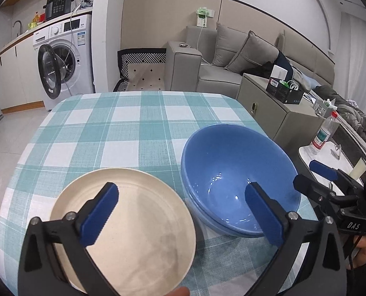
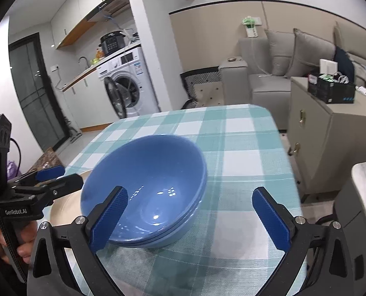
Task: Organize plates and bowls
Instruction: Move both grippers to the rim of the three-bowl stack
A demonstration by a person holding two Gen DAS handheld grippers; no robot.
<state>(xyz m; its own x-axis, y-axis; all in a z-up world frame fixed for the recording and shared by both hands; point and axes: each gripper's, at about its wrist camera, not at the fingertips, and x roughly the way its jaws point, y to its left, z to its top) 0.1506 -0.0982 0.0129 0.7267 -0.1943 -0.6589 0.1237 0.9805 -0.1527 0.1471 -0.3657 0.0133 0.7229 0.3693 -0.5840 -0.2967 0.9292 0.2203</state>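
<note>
Both grippers, left gripper (image 1: 183,212) and right gripper (image 2: 190,217), gape wide, holding nothing. The stacked blue bowls (image 1: 239,185) sit near the table's right edge (image 1: 306,212), so a careless nudge could tip them off.

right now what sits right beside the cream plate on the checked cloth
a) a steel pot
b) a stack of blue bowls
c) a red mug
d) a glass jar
b: the stack of blue bowls rests on the cloth just right of the cream plate, with a second rim showing under the top bowl.

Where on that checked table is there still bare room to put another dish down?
The far half of the tablecloth, beyond the cream plate and the stacked blue bowls, is bare. The strip right of the bowls is also free. The near edge is crowded.
</note>
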